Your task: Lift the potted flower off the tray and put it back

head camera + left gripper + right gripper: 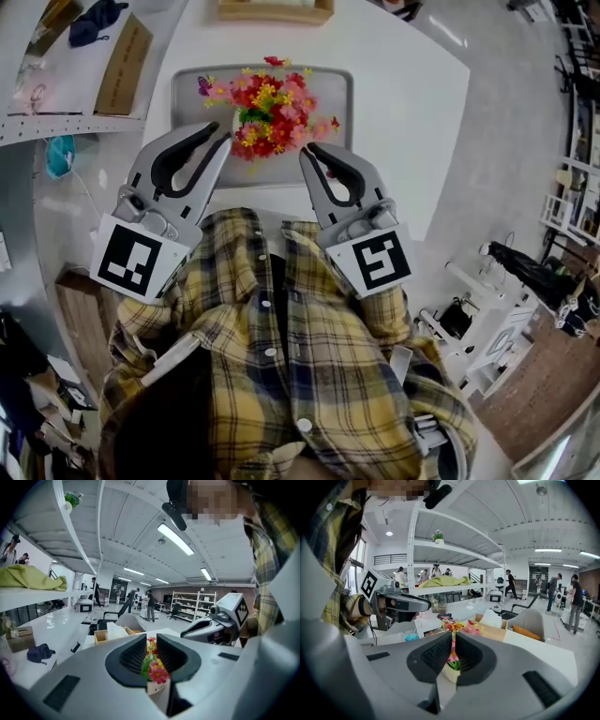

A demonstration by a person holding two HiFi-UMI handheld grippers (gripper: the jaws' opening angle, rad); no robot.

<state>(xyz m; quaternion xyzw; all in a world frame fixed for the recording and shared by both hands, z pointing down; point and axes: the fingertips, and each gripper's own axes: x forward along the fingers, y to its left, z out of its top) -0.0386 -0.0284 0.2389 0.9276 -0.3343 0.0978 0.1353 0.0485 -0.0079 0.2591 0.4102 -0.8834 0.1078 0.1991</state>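
Observation:
The potted flower (272, 108), a bunch of red, pink and yellow blooms in a small white pot, stands on the grey tray (187, 89) on the white table. My left gripper (225, 141) hovers at the flower's near-left side, its jaws a narrow slit apart with nothing gripped. My right gripper (307, 153) is at the near-right side, shut and empty. In the left gripper view the flower (154, 667) shows through the gap of the left gripper (151, 639). In the right gripper view the blooms (459, 626) rise beyond the right gripper (453, 639).
A wooden box (275, 9) sits at the table's far edge behind the tray. A white shelf on the left carries a cardboard box (122, 61) and a dark cloth (94, 21). A grey chair (534, 620) and several people stand beyond the table.

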